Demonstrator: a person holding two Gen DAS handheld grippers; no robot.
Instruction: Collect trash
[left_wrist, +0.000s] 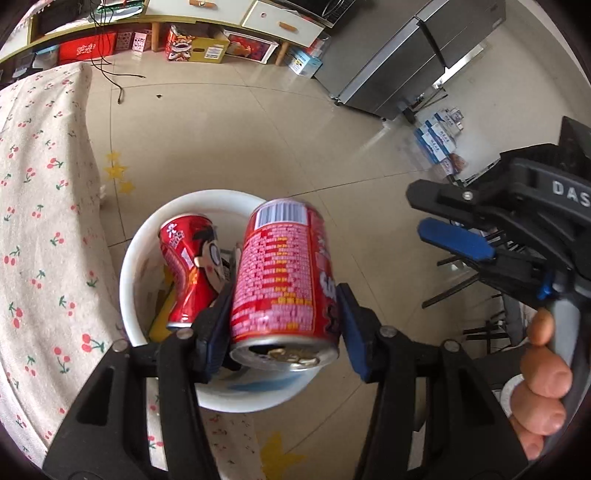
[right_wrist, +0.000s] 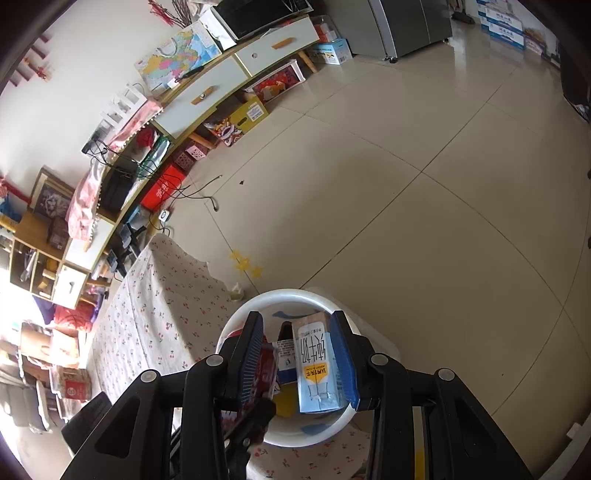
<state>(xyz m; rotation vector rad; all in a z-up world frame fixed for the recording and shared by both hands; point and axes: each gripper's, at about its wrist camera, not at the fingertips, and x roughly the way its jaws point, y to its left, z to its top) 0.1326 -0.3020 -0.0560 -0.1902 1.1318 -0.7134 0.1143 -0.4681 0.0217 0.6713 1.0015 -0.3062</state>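
1. Left gripper (left_wrist: 284, 314) clamps red can (left_wrist: 284, 273), opened end toward cam.
2. Right gripper (right_wrist: 301, 356): milk carton (right_wrist: 314, 369) sits betw pads; can't tell if gripped.
3. White bin (left_wrist: 127, 273) just beyond/below holds dented can (left_wrist: 192, 266).

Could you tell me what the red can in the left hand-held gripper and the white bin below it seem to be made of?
Red can: thin metal, probably aluminium; bare silvery end, glossy printed wall. White bin: apparently moulded plastic; smooth, slightly glossy rim.
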